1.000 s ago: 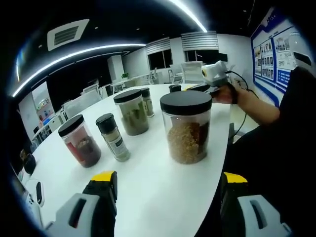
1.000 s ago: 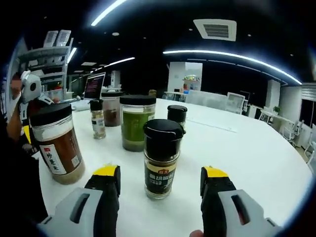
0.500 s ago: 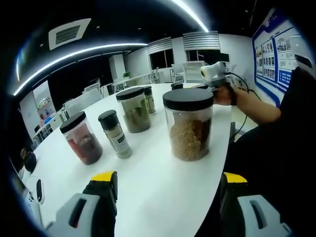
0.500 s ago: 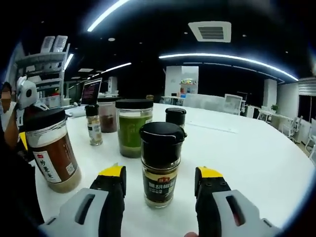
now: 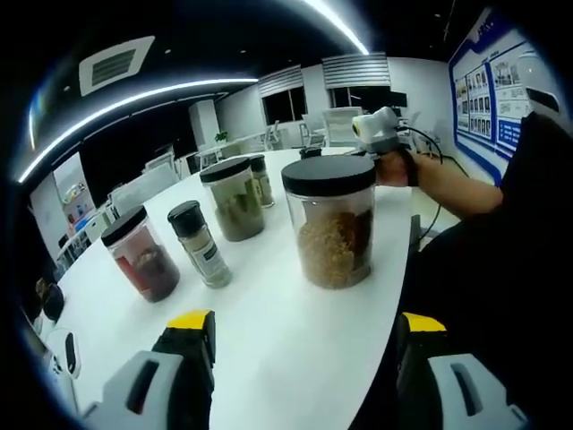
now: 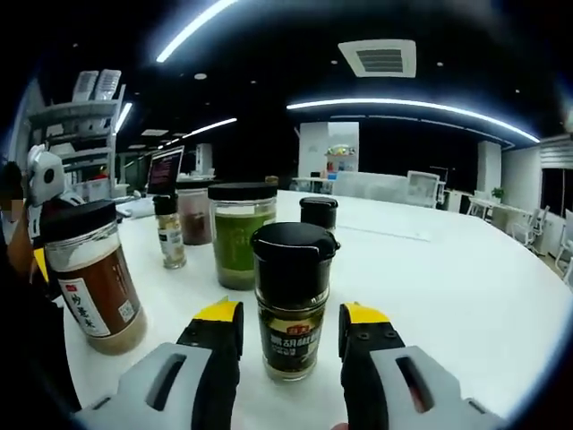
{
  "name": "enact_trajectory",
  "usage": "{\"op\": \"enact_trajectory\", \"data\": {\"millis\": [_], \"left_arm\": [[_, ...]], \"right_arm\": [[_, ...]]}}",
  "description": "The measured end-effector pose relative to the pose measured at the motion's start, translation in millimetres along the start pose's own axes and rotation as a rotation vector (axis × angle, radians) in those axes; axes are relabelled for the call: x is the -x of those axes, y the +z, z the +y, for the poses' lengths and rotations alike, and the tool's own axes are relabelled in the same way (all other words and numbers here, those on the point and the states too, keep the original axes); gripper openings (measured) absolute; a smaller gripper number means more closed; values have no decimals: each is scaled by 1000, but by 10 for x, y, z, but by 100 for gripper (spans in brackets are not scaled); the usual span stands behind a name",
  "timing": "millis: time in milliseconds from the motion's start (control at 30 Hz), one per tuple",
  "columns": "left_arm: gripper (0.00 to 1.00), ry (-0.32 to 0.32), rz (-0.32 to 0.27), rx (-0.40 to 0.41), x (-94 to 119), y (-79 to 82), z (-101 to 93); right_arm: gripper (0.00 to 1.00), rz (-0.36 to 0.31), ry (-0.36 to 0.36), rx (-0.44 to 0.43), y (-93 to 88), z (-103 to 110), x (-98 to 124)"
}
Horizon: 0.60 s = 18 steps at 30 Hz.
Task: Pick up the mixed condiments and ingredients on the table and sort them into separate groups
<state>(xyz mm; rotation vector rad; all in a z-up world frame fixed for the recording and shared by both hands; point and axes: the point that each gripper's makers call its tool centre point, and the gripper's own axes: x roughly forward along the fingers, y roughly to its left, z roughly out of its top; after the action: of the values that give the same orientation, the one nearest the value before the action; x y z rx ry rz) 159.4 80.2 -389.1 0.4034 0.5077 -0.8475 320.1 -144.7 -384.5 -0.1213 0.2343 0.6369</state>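
A: Anything new on the white tabletop point(image 6: 466, 269)?
B: Big jar point(image 5: 329, 221) untouched; left tongs point(image 5: 304, 336) gape apart before it. Right tongs point(image 6: 289, 324) have narrowed around the dark pepper bottle point(image 6: 292, 300), not yet clamped, I judge. First pick is close.

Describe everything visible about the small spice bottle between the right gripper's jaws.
The spice bottle is a small clear jar with a black flip-top cap, dark greenish-brown contents and a dark label with light characters. It stands upright on the white table, between the yellow-tipped jaws of the right gripper. The jaws flank it closely; contact cannot be told.
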Motion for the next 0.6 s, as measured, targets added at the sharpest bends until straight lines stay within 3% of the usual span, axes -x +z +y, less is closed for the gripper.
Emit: {"op": "enact_trajectory", "data": {"millis": [600], "left_arm": [[83, 1, -16, 14, 5, 27, 13]], "right_arm": [[31, -2, -1, -8, -27, -16, -37]]}}
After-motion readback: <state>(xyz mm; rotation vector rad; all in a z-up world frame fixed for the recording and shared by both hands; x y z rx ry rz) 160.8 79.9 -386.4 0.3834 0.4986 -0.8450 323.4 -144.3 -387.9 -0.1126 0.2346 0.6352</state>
